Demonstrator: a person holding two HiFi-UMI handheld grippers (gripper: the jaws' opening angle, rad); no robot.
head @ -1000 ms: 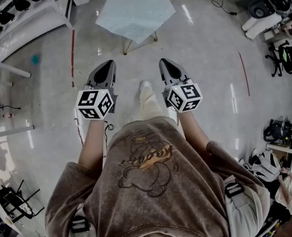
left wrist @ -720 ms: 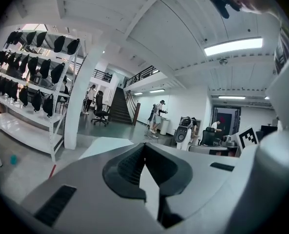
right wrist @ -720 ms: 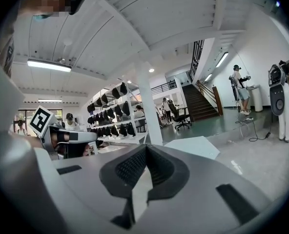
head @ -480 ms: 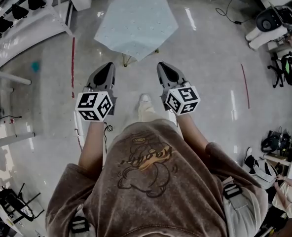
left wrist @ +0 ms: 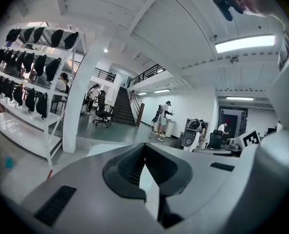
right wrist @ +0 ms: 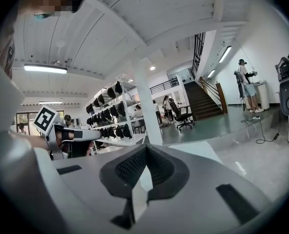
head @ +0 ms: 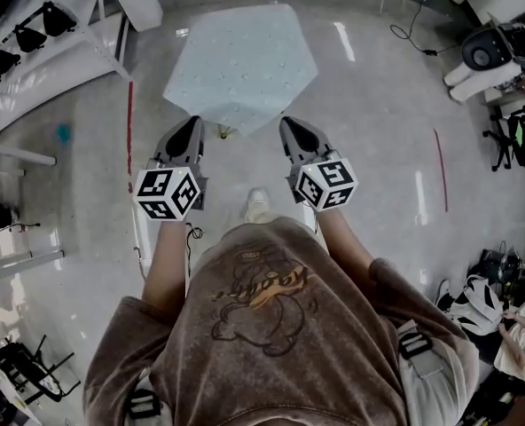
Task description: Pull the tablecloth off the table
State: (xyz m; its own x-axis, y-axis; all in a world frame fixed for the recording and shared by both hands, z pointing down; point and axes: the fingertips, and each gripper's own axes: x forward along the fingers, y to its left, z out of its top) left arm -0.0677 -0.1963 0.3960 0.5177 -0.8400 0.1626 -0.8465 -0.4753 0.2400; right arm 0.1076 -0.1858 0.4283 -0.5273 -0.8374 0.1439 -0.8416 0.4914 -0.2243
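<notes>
Far left, a white shelving rack point(head: 41, 38) hung with dark bags; next a red line point(head: 129, 105) running along the glossy floor point(head: 378, 149); now the left tool point(head: 194, 121), held out level in front of the person, marker cube point(head: 168, 193) towards the body, and its own view shows the jaws pinched together at the tip with nothing caught between them; just ahead sits the tablecloth point(head: 240, 60), pale blue with a faint dot pattern, draped flat over the bench with its corners hanging, one yellowish bench leg point(head: 224, 133) peeking out under the near edge; from the head view both tool tips line up with that near edge, left and right of the hanging corner, but the tool views show the cloth lying beyond the tips, not in them; down the middle, a light shoe point(head: 257, 207) and the brown printed shirt point(head: 262, 327); on to the right tool point(head: 286, 122), a mirror of its partner, jaws closed tight and empty; further right a second red line point(head: 442, 158), then grey-and-white machines point(head: 489, 51) parked at the room's edge.
</notes>
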